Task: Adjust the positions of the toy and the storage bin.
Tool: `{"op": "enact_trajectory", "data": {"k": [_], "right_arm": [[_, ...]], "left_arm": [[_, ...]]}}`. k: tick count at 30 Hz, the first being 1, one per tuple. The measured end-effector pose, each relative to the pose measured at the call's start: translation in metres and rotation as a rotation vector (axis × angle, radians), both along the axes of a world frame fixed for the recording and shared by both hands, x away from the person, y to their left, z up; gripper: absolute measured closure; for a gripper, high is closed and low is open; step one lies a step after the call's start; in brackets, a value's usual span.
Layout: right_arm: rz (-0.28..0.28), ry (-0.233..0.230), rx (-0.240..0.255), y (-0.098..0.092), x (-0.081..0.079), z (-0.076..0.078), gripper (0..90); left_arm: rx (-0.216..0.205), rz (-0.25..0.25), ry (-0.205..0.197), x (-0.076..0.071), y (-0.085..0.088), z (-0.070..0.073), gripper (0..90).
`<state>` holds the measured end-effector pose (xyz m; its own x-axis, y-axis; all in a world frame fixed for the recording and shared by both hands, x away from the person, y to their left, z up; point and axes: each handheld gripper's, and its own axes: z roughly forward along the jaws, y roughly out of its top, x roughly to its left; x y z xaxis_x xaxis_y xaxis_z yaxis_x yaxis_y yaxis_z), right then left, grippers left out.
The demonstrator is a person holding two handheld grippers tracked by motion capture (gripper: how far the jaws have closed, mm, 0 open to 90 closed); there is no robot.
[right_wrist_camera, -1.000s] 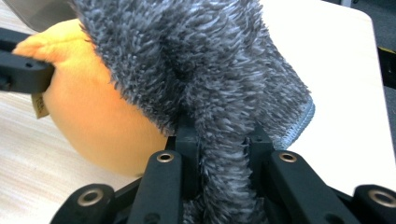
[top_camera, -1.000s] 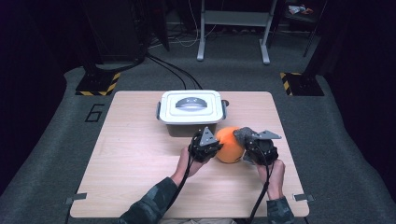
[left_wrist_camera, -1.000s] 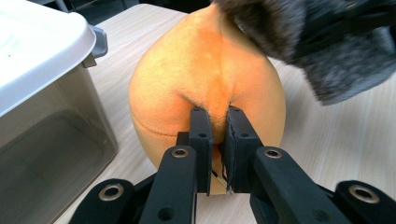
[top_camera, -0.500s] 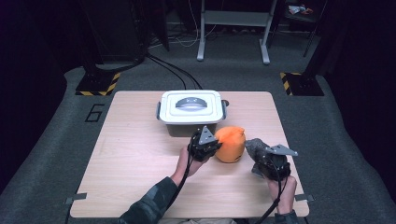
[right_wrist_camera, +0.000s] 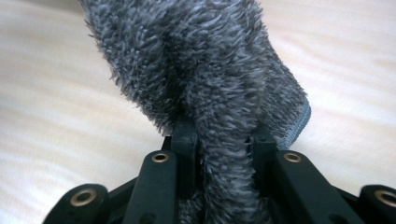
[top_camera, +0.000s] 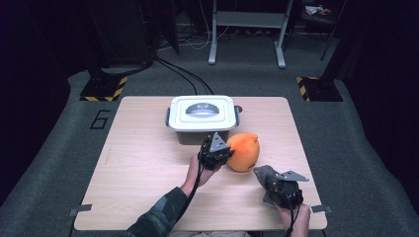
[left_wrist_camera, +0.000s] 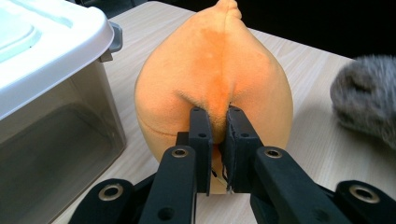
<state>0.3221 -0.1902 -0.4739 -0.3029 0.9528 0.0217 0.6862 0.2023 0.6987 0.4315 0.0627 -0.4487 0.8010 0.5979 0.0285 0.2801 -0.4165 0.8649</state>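
While gripped: one orange plush (top_camera: 243, 151), one grey cloth (top_camera: 266, 175).

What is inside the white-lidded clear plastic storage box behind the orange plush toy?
The lid covers the storage box from above. Through its smoky side wall the left gripper view shows nothing distinct; the far interior is hidden.

Desk layout

The lidded box (top_camera: 200, 118) sits at the desk's (top_camera: 138, 168) far middle; the plush fruit (top_camera: 244, 150) lies just before its right corner, the cloth (top_camera: 266, 176) nearer, rightward.

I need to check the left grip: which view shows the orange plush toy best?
The left gripper view: the orange plush toy is close, its fabric pinched between the jaws. The high view shows it small beside the white box.
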Motion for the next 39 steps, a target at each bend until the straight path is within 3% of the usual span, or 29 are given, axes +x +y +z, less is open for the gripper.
{"op": "enact_trajectory", "data": {"k": [8,12,16,18,24,30,31,36,39], "right_arm": [[0.023,0.041,0.011,0.011,-0.015,-0.016,68.1],[0.05,0.06,0.015,0.017,-0.016,-0.02,54.3],[0.087,0.036,0.051,0.016,-0.018,-0.014,37.8],[0.102,0.021,0.047,0.016,-0.021,-0.008,30.1],[0.104,-0.018,0.076,0.009,-0.02,0.002,17.9],[0.056,-0.065,0.105,-0.012,-0.001,0.001,10.2],[0.038,-0.083,0.098,-0.024,0.012,-0.002,10.5],[0.018,-0.081,0.102,-0.041,0.032,-0.008,5.8],[0.017,-0.065,0.094,-0.055,0.055,-0.018,2.7]], "left_arm": [[-0.002,0.005,-0.001,0.0,0.001,0.0,82.9],[0.002,-0.003,0.003,0.0,0.002,0.0,82.9],[0.005,-0.005,0.0,0.0,0.002,0.001,82.8],[0.0,-0.002,0.002,0.0,0.002,0.0,82.8],[0.002,-0.002,-0.002,0.0,0.003,0.0,82.8],[0.003,-0.004,-0.003,0.0,0.005,-0.001,82.7],[0.001,-0.003,0.001,0.0,0.005,-0.001,82.8],[-0.001,-0.004,0.005,0.0,0.006,-0.001,82.7],[0.001,-0.003,0.002,0.0,0.007,-0.001,82.9]]}}
